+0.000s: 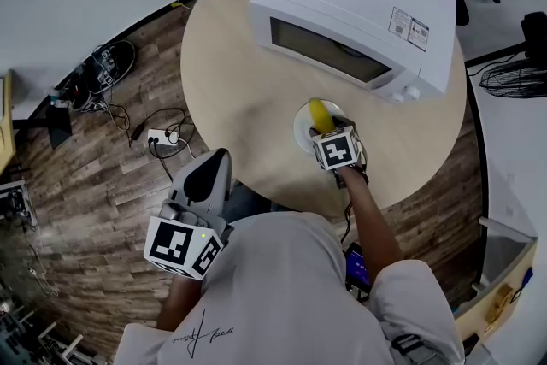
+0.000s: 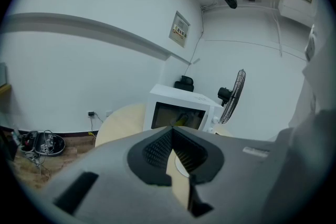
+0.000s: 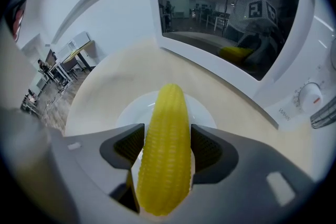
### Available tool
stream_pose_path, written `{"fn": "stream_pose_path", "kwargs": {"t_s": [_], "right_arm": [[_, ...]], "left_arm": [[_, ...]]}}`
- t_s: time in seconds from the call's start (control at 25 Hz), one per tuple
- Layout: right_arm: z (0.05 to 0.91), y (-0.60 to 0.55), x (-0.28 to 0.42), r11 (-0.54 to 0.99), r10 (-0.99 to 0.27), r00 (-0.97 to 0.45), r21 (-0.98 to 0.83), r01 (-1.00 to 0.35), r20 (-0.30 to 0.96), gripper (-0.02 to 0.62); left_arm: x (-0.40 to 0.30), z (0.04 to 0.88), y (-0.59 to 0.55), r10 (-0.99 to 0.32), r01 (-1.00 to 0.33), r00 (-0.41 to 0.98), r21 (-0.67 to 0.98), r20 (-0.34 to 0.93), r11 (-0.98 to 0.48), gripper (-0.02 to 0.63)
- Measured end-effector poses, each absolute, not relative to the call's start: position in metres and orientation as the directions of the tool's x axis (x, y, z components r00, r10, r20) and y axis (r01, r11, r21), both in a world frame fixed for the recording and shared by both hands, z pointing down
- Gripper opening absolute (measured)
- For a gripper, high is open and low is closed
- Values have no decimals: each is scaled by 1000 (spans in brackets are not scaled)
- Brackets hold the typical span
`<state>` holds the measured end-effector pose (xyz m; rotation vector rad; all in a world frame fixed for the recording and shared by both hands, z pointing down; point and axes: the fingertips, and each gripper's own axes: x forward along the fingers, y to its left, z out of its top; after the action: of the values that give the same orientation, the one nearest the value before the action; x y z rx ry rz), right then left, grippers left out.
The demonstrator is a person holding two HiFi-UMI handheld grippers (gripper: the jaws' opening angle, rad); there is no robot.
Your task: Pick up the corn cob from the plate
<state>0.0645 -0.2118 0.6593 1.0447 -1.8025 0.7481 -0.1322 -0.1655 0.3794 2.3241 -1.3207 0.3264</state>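
The yellow corn cob (image 1: 318, 114) lies on a small white plate (image 1: 301, 128) on the round table, just in front of the microwave. My right gripper (image 1: 329, 137) points steeply down over the plate. In the right gripper view the corn cob (image 3: 165, 149) runs lengthwise between the two pads of the right gripper (image 3: 167, 147); the jaws stand wide and open around it, close at both sides. The plate (image 3: 131, 113) shows beneath. My left gripper (image 1: 214, 171) hangs off the table's near edge, shut and empty; in its own view the left gripper (image 2: 172, 152) has its tips together.
A white microwave (image 1: 359, 13) with its door closed stands on the far side of the beige round table (image 1: 231, 73), right behind the plate. Cables and a power strip (image 1: 162, 135) lie on the wood floor at left. A fan (image 2: 233, 94) stands behind the microwave.
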Motion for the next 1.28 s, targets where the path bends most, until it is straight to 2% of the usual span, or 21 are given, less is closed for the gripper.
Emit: {"fn": "stream_pose_path", "kwargs": {"t_s": [1.28], "right_arm": [[658, -209, 64, 424, -339, -252, -93, -901, 906, 270]], "left_arm": [[-132, 387, -137, -741, -844, 536, 276, 404, -460, -2]]}}
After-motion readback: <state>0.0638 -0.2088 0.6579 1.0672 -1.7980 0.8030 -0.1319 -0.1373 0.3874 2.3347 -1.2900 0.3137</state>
